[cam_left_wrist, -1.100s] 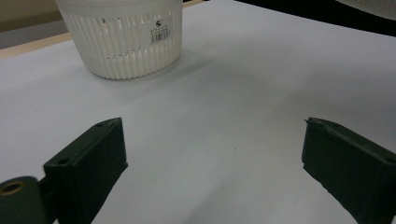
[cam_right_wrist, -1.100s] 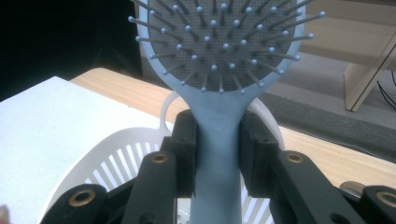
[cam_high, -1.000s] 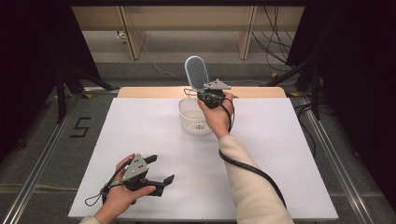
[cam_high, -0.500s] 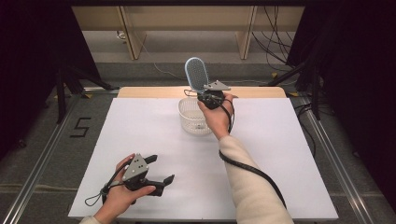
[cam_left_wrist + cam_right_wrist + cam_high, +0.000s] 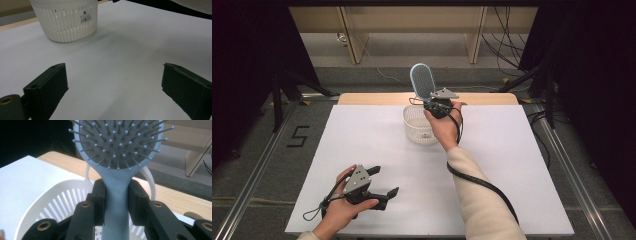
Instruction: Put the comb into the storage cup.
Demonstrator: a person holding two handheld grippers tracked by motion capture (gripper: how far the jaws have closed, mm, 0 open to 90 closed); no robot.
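Blue hairbrush [image 5: 422,80], clenched at its handle by the right tool [image 5: 435,102], should descend upright into the white basket [image 5: 418,130]; left tool [image 5: 384,187] rests released.

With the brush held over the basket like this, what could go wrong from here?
1. The right hand-held gripper clamps the hairbrush only by its narrow handle, with the heavy head up; it may pivot or slip on release.
2. The white basket looks light and nothing steadies it, since the left hand-held gripper rests open, far away; a lowered brush might tip it.
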